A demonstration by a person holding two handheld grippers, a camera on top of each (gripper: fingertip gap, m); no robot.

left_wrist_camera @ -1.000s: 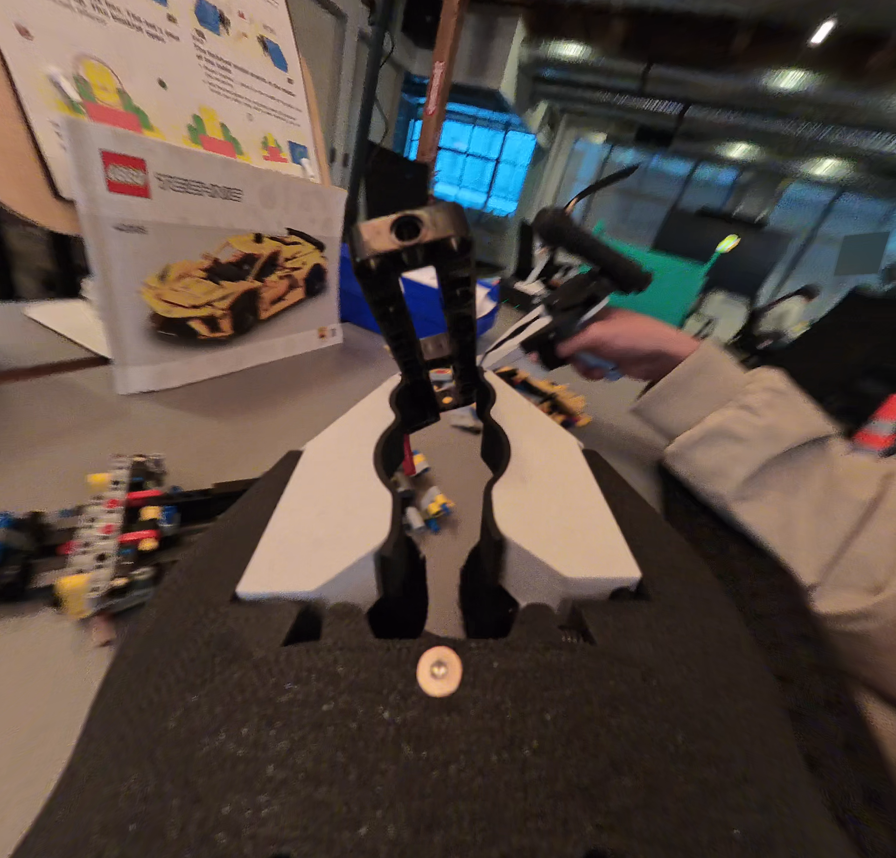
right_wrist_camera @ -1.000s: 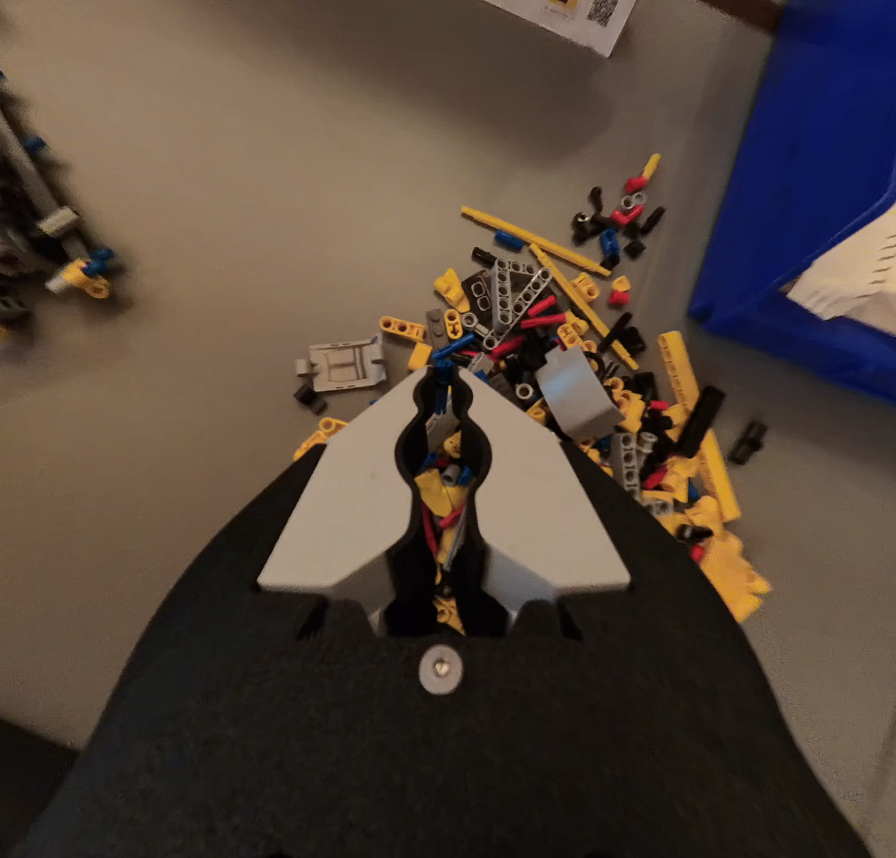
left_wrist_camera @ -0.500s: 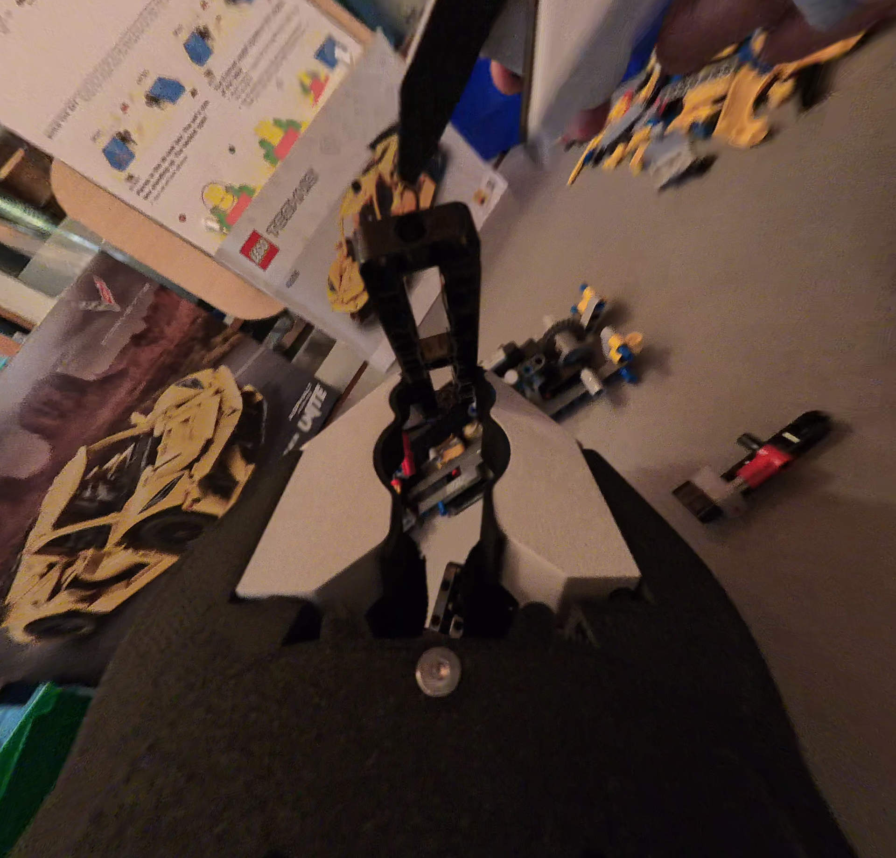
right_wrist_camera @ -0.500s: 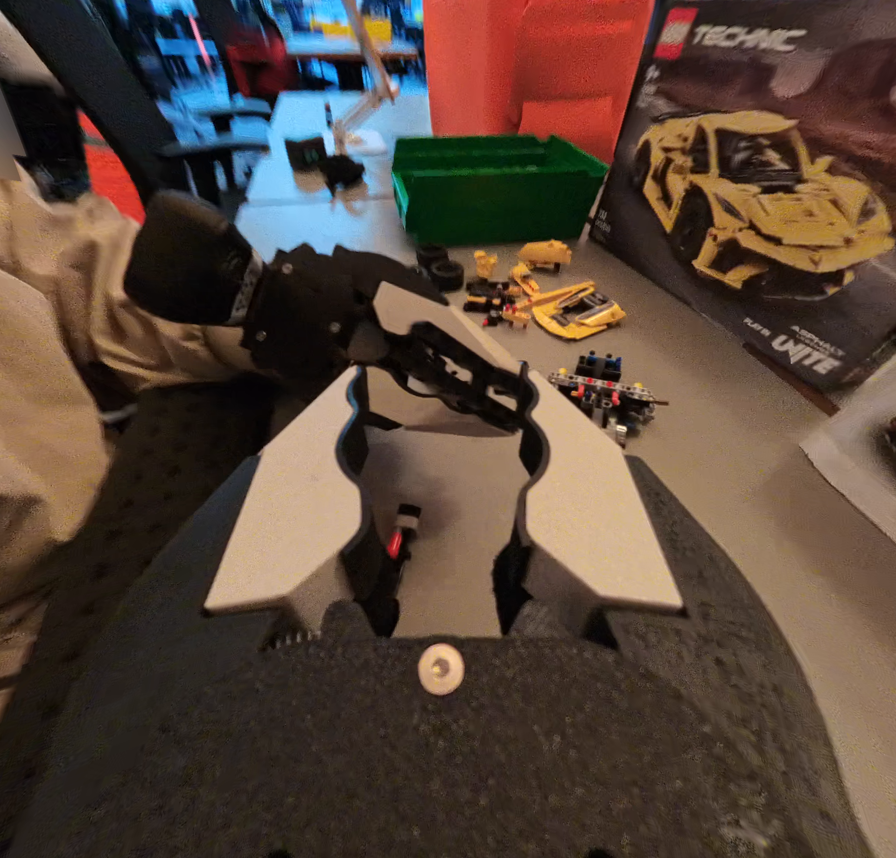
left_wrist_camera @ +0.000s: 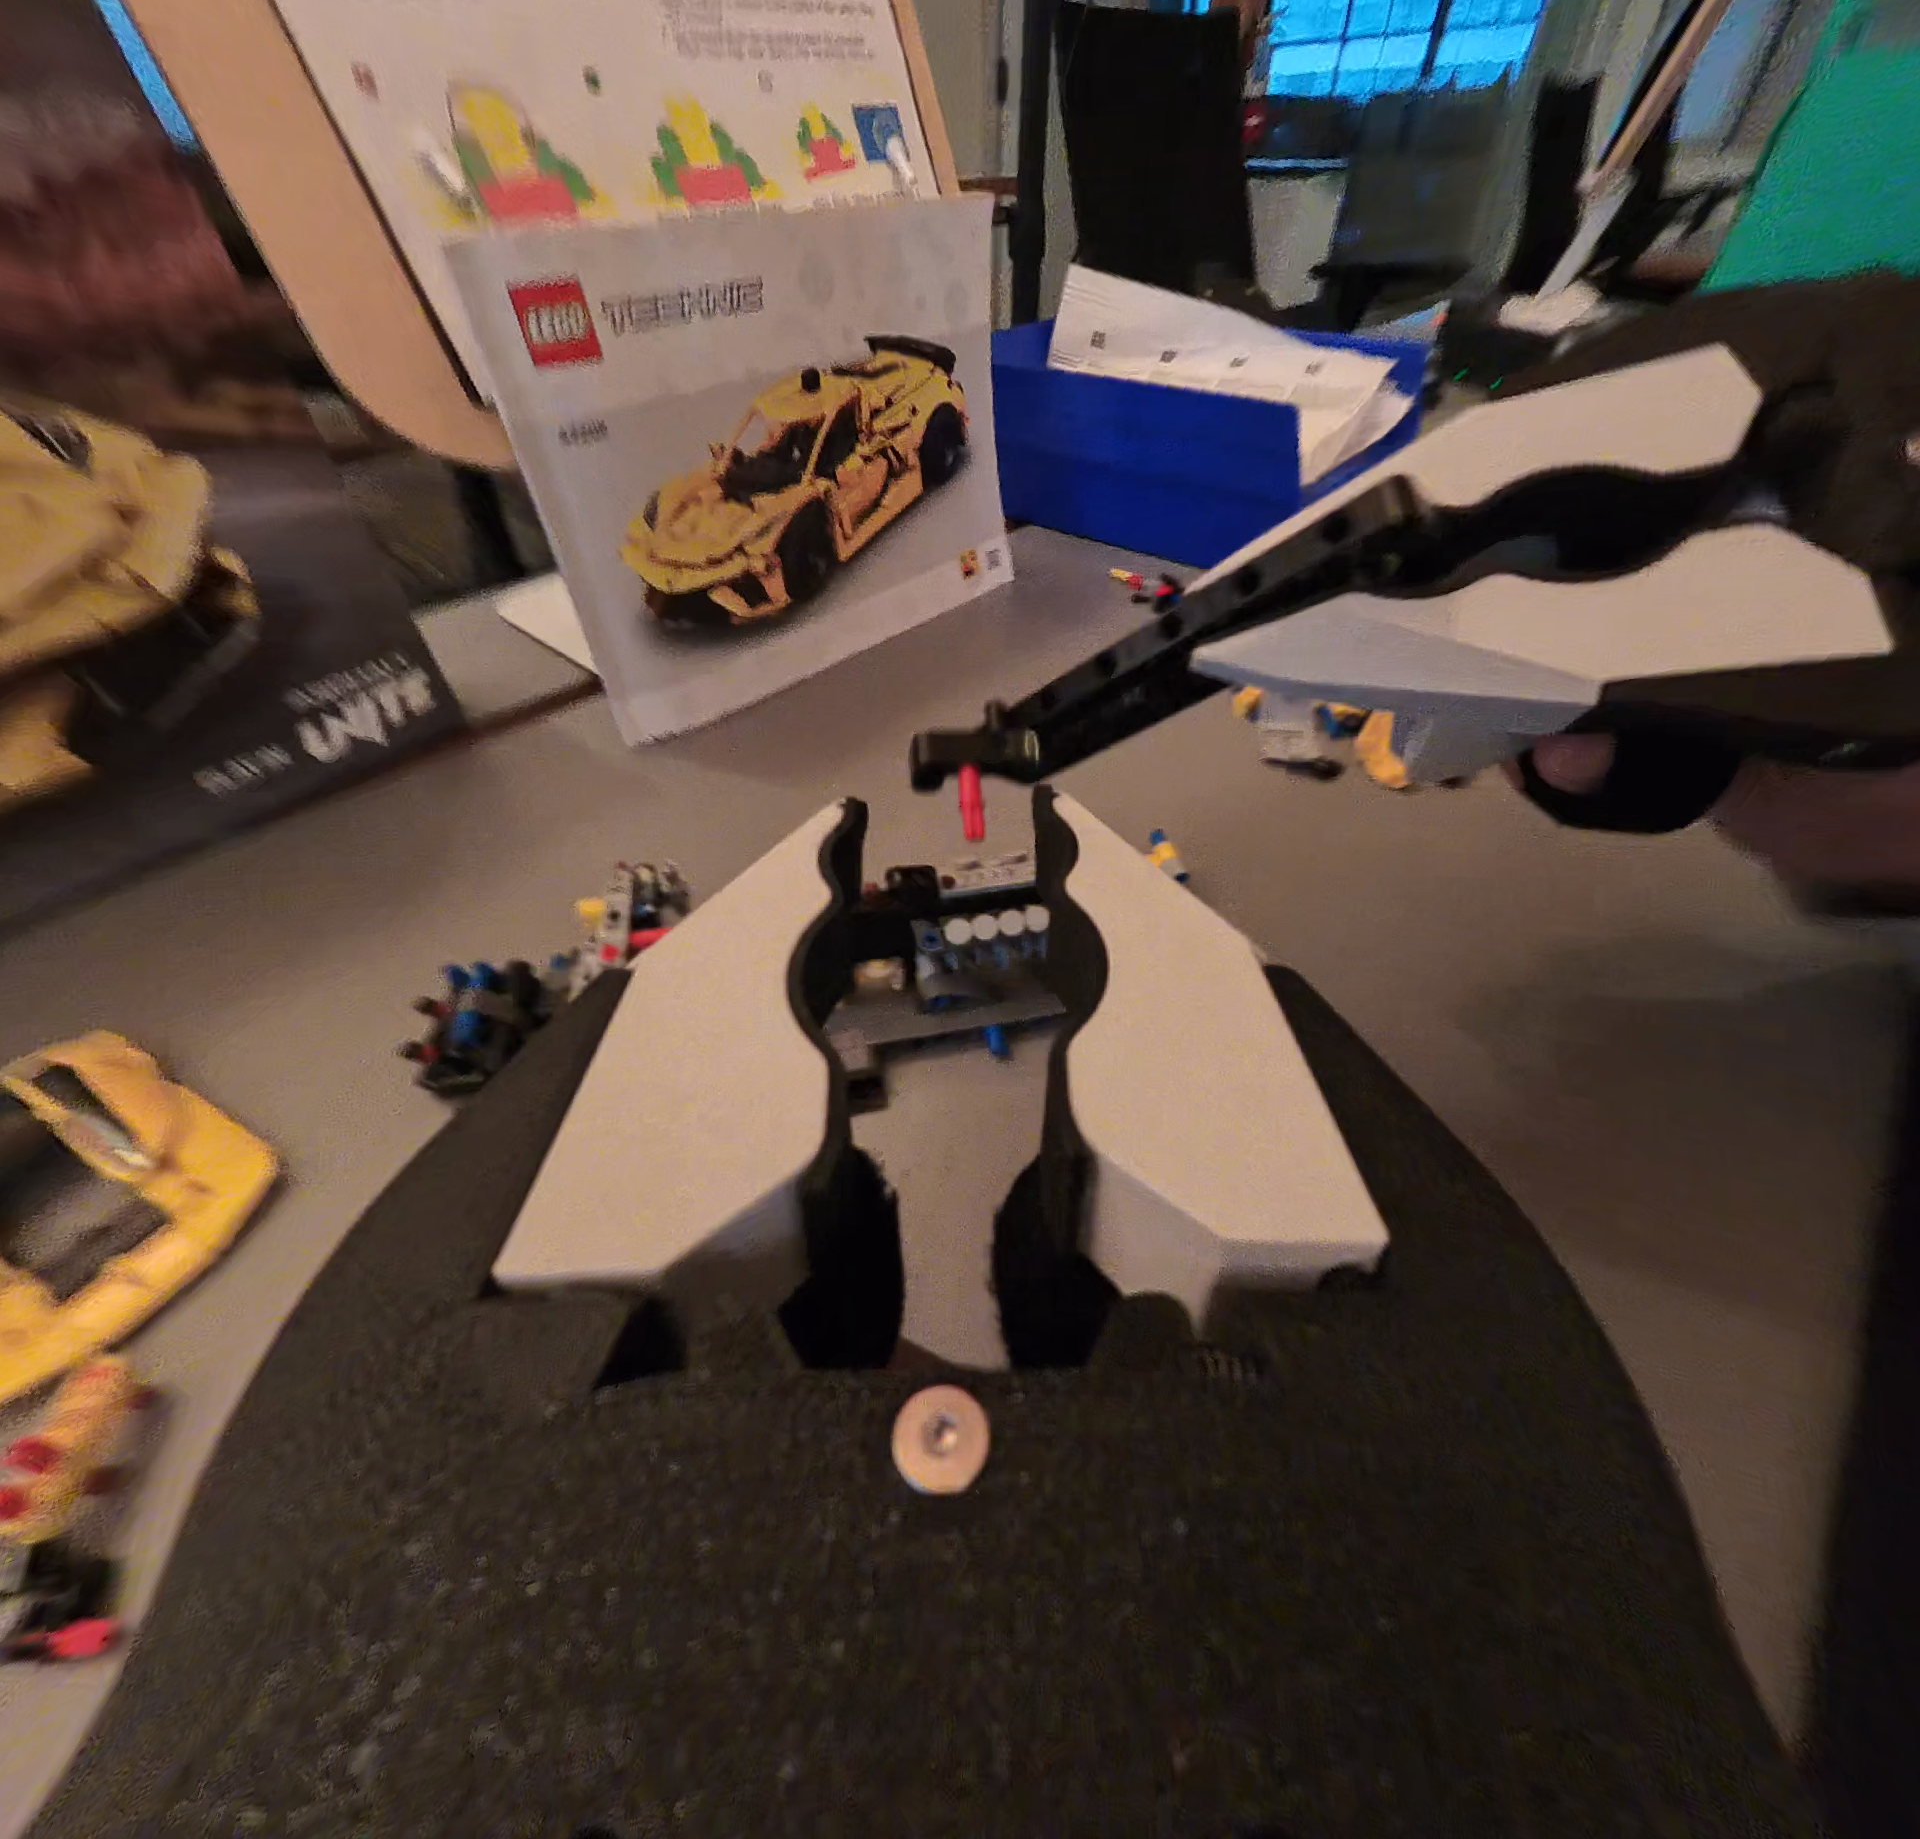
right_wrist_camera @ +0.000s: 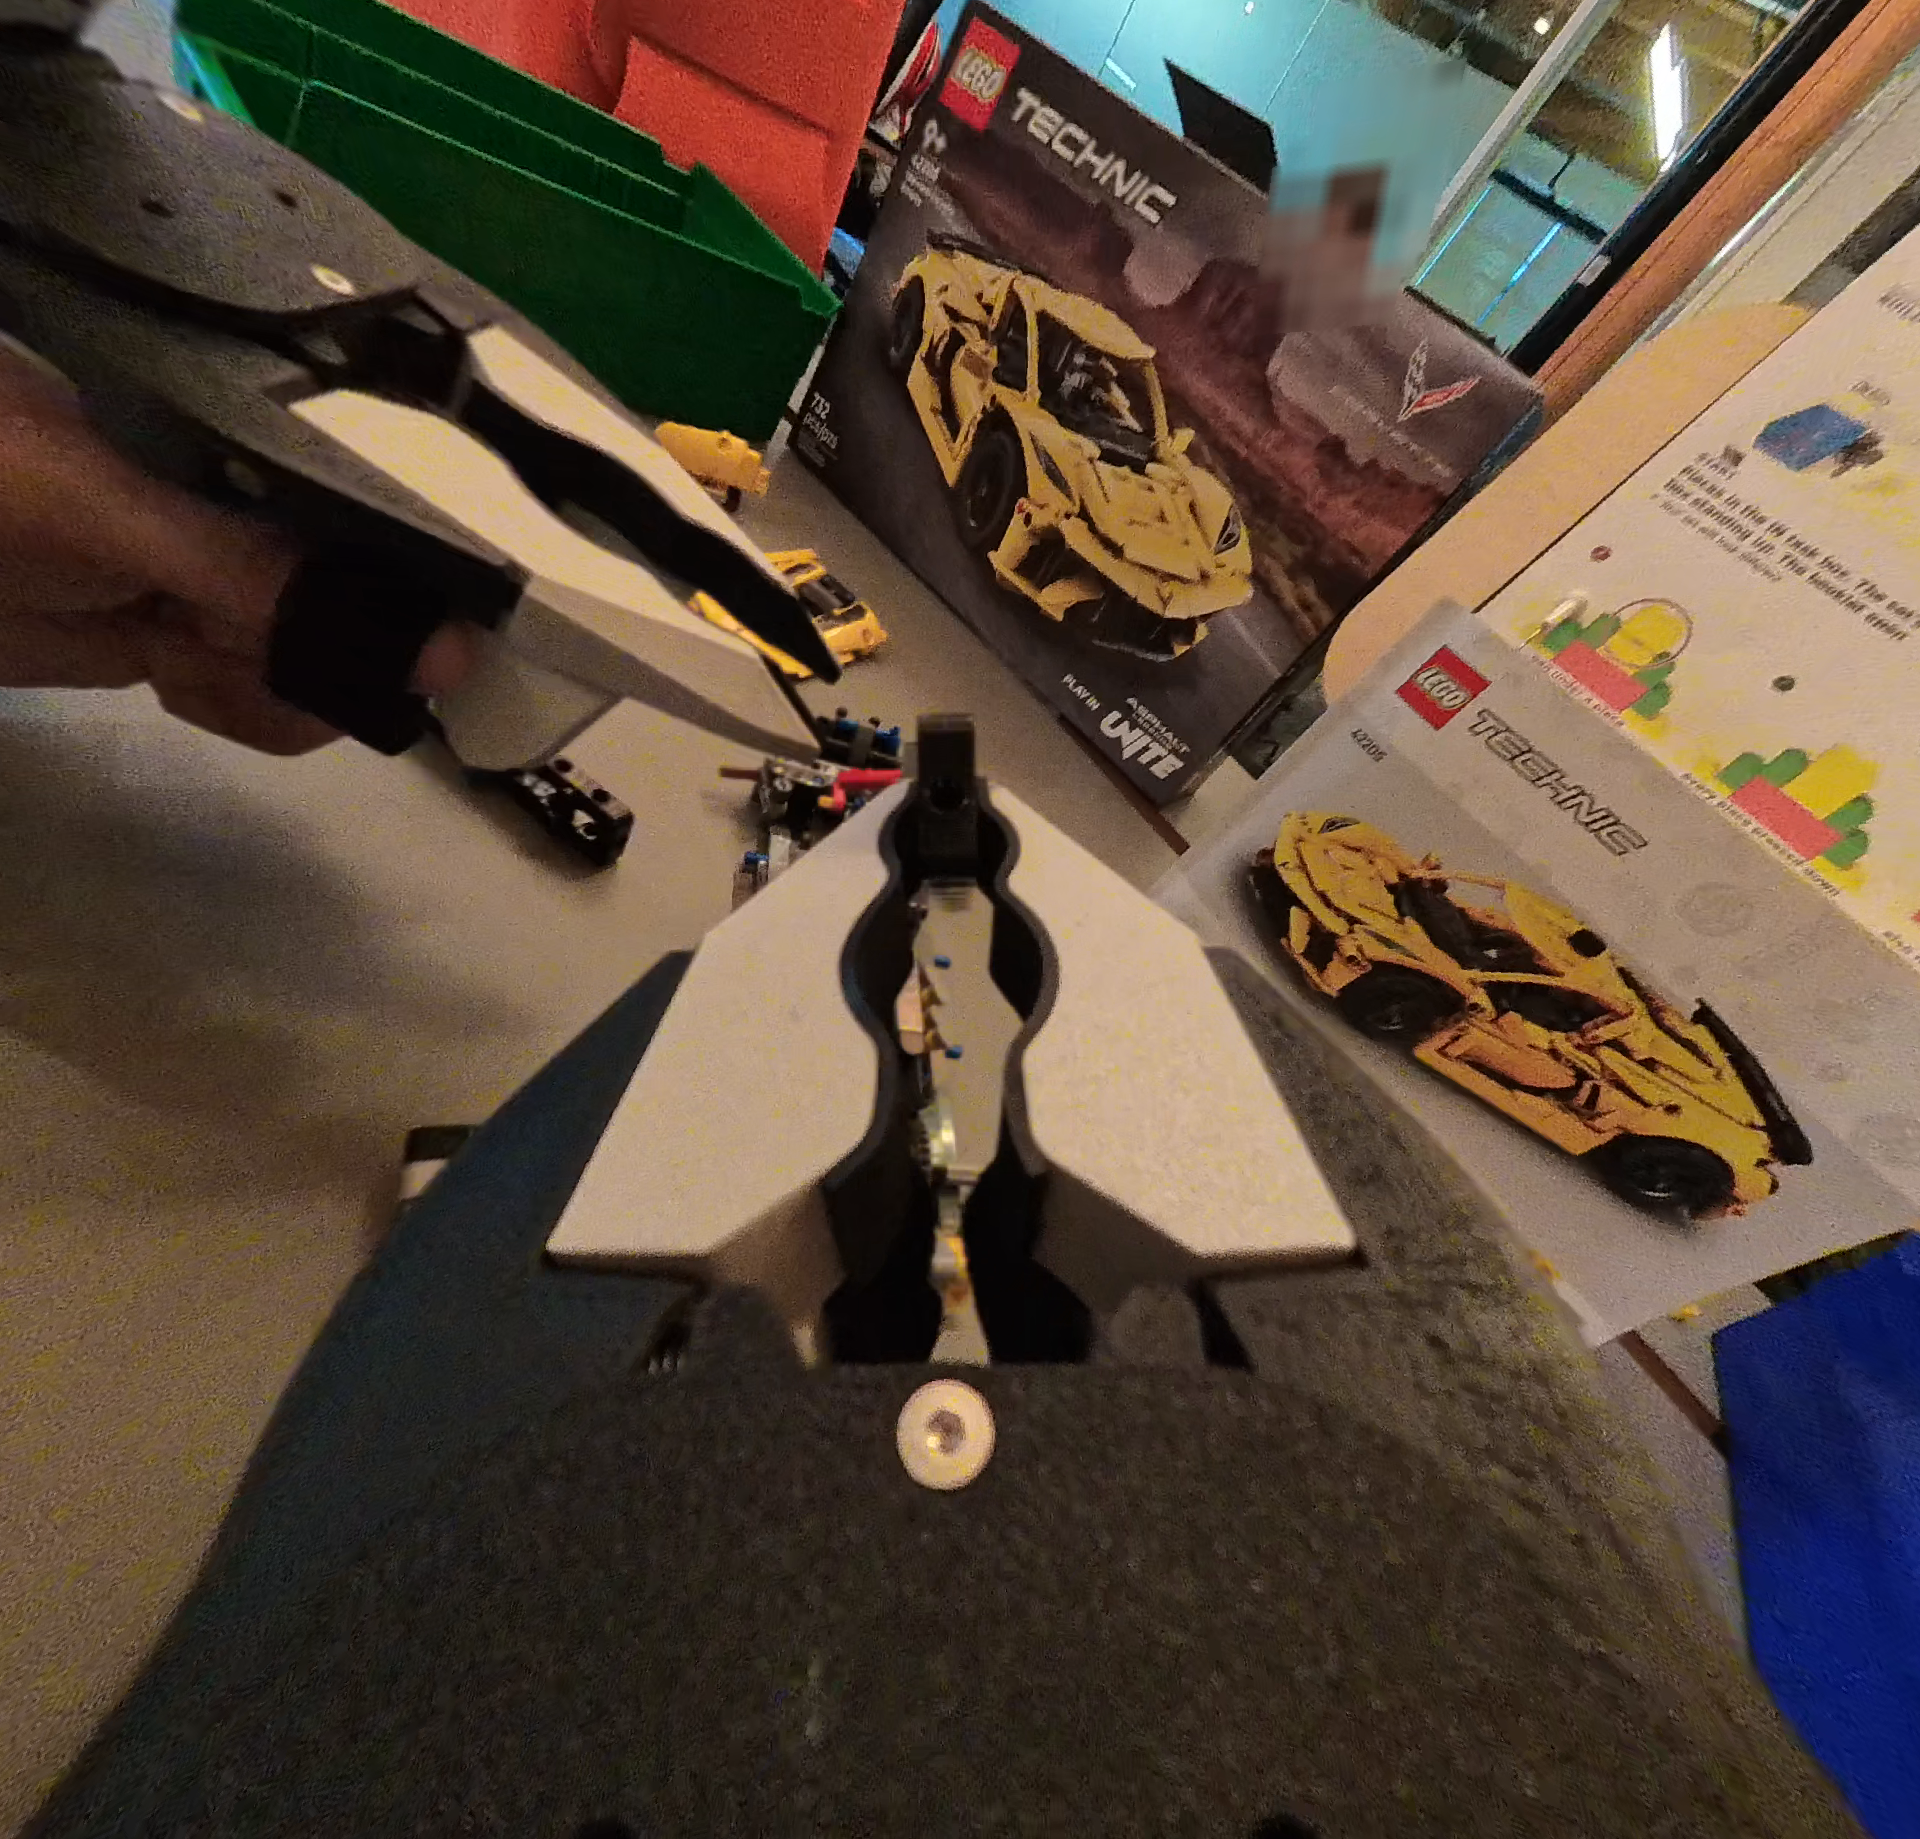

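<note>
My right gripper (right_wrist_camera: 943,802) is shut on a long black holed beam frame (right_wrist_camera: 943,781). In the left wrist view the right gripper (left_wrist_camera: 1247,615) reaches in from the right. The beam (left_wrist_camera: 1122,667) sticks out to the left, with a red pin (left_wrist_camera: 971,802) hanging at its far end. My left gripper (left_wrist_camera: 945,813) is open and empty, its tips just under that end. A small grey engine-like assembly (left_wrist_camera: 966,958) lies on the table behind its fingers. In the right wrist view the left gripper (right_wrist_camera: 821,709) comes in from the upper left.
An instruction booklet (left_wrist_camera: 779,459) and a printed board stand behind. There is also a dark toy-car box (right_wrist_camera: 1122,418), a blue bin (left_wrist_camera: 1143,449), a green bin (right_wrist_camera: 520,189), a yellow car body part (left_wrist_camera: 104,1187) and small assemblies (left_wrist_camera: 488,1020) on the grey table (left_wrist_camera: 1455,1010).
The black beam frame passed from my left gripper to my right. The right left the loose-parts pile, opened around the frame and shut on it. The left opened and let go.
</note>
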